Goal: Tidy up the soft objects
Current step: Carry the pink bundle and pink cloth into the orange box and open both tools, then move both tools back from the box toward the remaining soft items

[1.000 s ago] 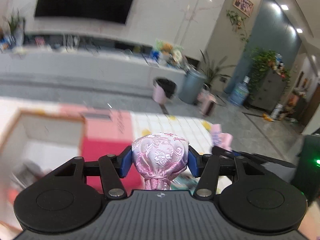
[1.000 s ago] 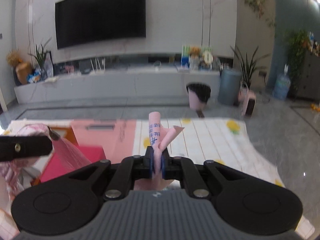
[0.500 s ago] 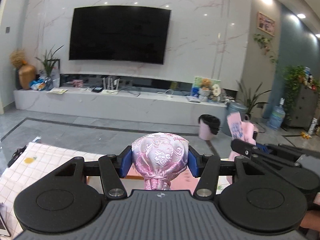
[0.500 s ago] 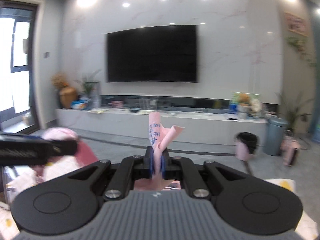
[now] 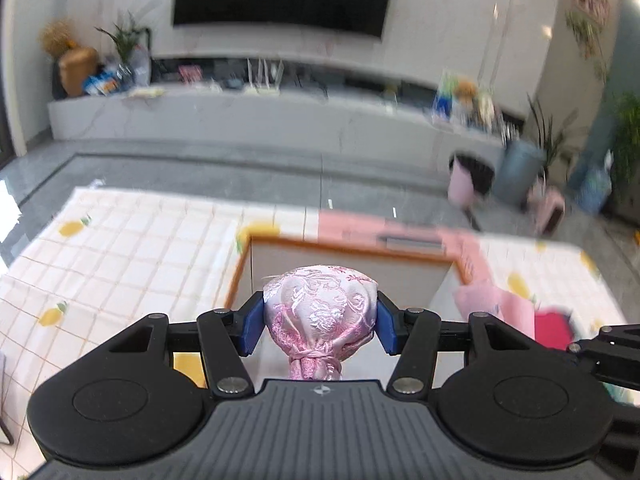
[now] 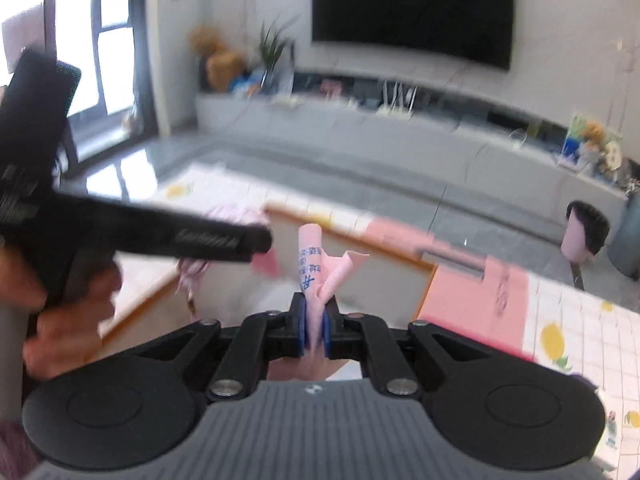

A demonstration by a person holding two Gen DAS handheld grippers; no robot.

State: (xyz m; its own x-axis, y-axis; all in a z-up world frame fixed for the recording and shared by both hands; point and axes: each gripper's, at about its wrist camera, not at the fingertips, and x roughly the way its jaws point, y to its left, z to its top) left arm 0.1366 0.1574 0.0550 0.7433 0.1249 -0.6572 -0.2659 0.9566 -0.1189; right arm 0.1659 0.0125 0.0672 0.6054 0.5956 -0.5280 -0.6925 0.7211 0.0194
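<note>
pink brocade pouch (image 5: 320, 304), lemon-print checked cloth (image 5: 120, 248)

Both grippers clamped, angled downward.
Left gripper (image 5: 320, 322) jaws stand wide, pads pressing; right gripper (image 6: 315, 330) jaws nearly together; left hand (image 6: 68, 312) grasps its handle.

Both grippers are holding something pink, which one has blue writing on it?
The thin pink bag pinched flat in the right gripper; blue print runs up its side. The round pink pouch in the left gripper has only a woven floral pattern.
</note>
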